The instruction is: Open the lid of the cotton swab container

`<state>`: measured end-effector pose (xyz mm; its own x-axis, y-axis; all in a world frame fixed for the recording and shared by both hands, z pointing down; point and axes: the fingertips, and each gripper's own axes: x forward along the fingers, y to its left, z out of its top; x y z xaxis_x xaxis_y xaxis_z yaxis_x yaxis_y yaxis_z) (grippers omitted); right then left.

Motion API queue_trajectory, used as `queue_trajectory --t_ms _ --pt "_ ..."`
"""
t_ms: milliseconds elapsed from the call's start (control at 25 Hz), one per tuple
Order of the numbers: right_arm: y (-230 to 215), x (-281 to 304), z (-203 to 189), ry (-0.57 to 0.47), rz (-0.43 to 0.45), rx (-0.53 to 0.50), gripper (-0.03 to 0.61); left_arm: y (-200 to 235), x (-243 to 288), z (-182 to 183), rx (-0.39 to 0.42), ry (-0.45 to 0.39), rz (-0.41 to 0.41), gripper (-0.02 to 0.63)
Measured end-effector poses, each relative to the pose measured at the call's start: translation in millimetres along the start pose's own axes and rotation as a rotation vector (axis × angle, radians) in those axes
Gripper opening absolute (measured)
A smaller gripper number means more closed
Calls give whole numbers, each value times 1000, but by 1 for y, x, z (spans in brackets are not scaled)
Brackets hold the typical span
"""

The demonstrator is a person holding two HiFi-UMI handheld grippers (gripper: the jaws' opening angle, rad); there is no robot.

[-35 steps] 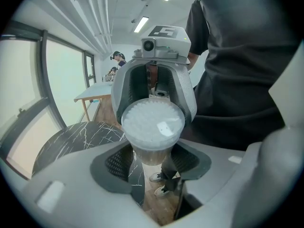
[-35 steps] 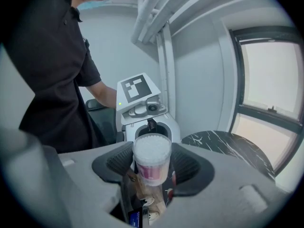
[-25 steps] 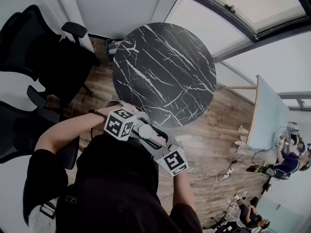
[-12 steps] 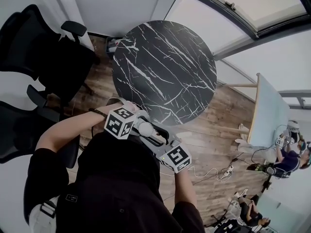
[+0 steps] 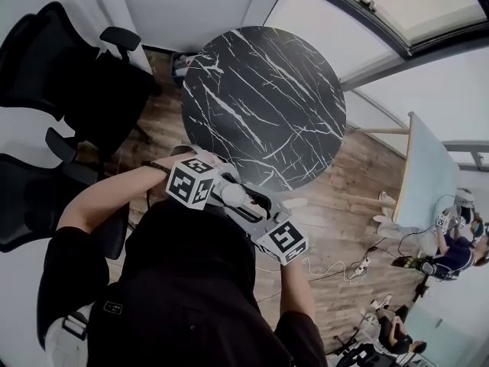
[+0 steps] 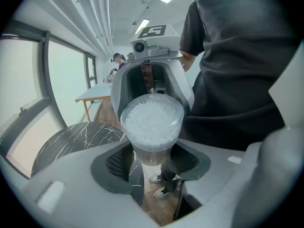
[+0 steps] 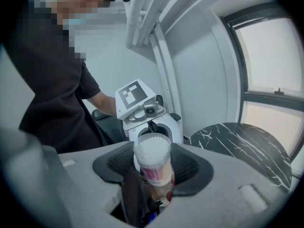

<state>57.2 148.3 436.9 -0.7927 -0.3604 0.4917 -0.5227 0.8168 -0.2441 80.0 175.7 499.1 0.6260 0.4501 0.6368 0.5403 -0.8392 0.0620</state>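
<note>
Left gripper (image 6: 151,156) and right gripper (image 7: 155,171) clamp swab container (image 6: 152,122) near marble table (image 5: 263,105).

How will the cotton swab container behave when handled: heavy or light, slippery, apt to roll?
Probably light: the cotton swab container seems clear plastic packed with swabs. Its smooth round wall could slip or twist between the jaws of the left gripper and right gripper, both closed on it. Laid on its side, it would likely roll.

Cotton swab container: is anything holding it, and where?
Left claw and right claw each pinch one end of the clear plastic cotton swab container.
</note>
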Motion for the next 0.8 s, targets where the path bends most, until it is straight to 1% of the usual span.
queue_trajectory --t_ms 120,200,400,560,680,800 --pt "-2 1 2 1 3 15 242 2 -1 -1 3 9 8 252" --pt "-4 0 0 -2 4 42 242 3 1 -2 6 16 17 252" --pt "-6 -1 -3 -16 11 87 242 3 5 -2 -25 -16 13 252" --pt "-3 2 -8 -10 1 78 245 0 8 -5 -44 -20 7 253" --pt "-7 4 -6 -18 -35 54 247 5 6 -5 -63 -28 29 253" --pt "-11 8 -7 -16 -76 37 247 10 5 -12 -89 -17 59 254"
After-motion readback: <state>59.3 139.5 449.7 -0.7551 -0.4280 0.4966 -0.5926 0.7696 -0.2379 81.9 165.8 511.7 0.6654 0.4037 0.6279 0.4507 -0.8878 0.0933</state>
